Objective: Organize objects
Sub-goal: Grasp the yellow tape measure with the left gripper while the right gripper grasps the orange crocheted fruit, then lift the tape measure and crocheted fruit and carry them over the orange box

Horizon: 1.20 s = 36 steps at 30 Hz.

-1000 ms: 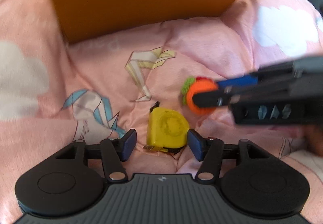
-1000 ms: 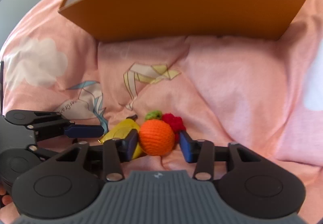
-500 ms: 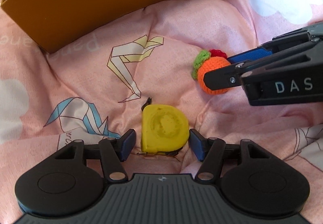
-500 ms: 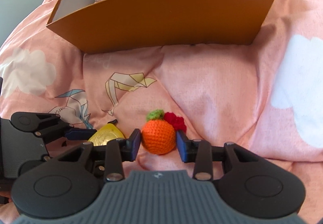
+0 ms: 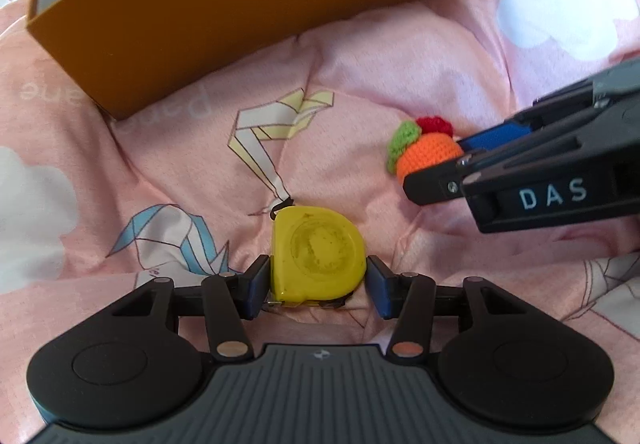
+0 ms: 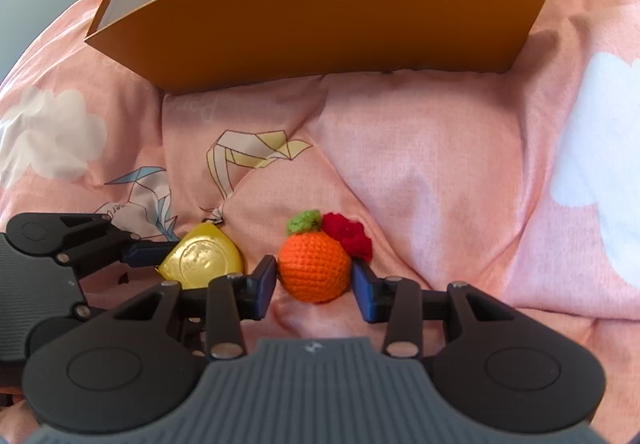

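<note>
I count one yellow tape measure (image 5: pixel 316 254), one crocheted orange (image 6: pixel 314 270), one orange box (image 6: pixel 332 16), two grippers.

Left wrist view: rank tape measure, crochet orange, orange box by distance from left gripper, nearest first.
1. yellow tape measure: between the left gripper pads.
2. crochet orange: farther up, to the right, at the right gripper.
3. orange box: farthest, along the top.

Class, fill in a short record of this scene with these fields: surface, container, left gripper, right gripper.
surface: pink bedspread with cloud prints
container: orange box, open top, behind both items
left gripper: jaws just closed onto the yellow tape measure
right gripper: jaws closed around the crocheted orange
</note>
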Tool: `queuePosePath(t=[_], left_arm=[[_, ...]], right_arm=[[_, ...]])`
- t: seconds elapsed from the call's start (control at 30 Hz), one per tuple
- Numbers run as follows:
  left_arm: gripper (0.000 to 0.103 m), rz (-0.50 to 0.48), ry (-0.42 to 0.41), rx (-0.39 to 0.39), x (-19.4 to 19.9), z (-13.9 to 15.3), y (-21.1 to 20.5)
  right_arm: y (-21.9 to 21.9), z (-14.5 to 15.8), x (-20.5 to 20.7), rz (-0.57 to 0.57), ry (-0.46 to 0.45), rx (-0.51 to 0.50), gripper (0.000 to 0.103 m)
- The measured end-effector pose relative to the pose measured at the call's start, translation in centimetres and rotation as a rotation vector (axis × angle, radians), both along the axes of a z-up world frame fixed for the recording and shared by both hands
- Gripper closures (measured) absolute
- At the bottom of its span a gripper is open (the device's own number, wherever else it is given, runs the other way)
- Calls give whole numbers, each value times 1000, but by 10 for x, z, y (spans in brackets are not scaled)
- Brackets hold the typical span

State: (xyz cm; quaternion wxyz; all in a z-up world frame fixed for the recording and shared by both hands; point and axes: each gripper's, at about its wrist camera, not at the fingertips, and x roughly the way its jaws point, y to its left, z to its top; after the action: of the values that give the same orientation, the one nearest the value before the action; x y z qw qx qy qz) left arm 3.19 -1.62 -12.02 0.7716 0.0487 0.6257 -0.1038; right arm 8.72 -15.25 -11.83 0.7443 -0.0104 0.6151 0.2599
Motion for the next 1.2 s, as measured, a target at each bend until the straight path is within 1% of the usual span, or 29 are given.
queuePosePath(t=[0.13,0.27,0.4,0.43,0.53,0.73,0.9,1.03,1.2], left_arm=[[45,57,-13,-59,0,6,14],[45,91,-42,-103,2,16,19],[45,120,-77,-143,1,28,23],[45,125,-90,-149,-2,33,25],[45,133,-130,-167,6,41,24],[45,113,-208,-219,11,75,22],[45,84,-287,-255,21,106,18],[45,78,-342,-279,32,129,16],[45,69,-402,-266,54,147,14]], right_arm=[[1,0,0,-2,0,0,60],[0,3,0,-6,-11,9,61],[-4,13,0,-14,-44,21,61],[-4,16,0,-16,-59,19,61],[-7,29,2,-20,-109,16,61],[-11,55,8,-2,-194,28,61],[-13,86,11,41,-288,38,61],[-17,116,15,62,-372,58,61],[-20,150,28,83,-487,55,62]])
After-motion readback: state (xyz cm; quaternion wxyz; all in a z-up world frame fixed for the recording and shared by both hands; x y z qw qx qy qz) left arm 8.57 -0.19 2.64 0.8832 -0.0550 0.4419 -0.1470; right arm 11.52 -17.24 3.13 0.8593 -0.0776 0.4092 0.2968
